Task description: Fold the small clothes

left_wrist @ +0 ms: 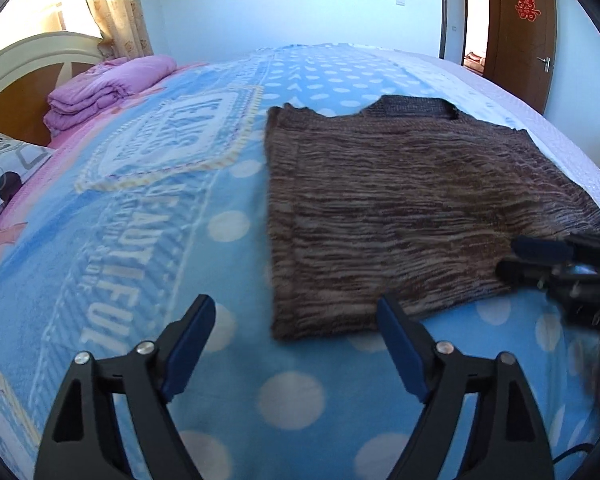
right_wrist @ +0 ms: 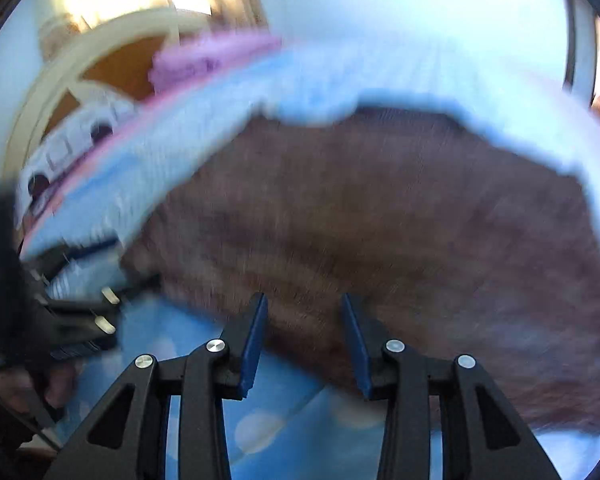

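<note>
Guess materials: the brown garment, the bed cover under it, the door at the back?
Brown garment: looks like knitted wool or acrylic, matte, with ribbed streaky rows and a banded neckline. Bed cover: probably fleece or plush, soft fuzzy nap with printed dots and lettering. Door: wood or wood veneer, smooth brown surface, metal lever handle.

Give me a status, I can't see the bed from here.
Left gripper open, empty, at the vest's near corner. Right gripper open over its hem, nothing held. Vest flat on blanket. Nothing in the way.
</note>
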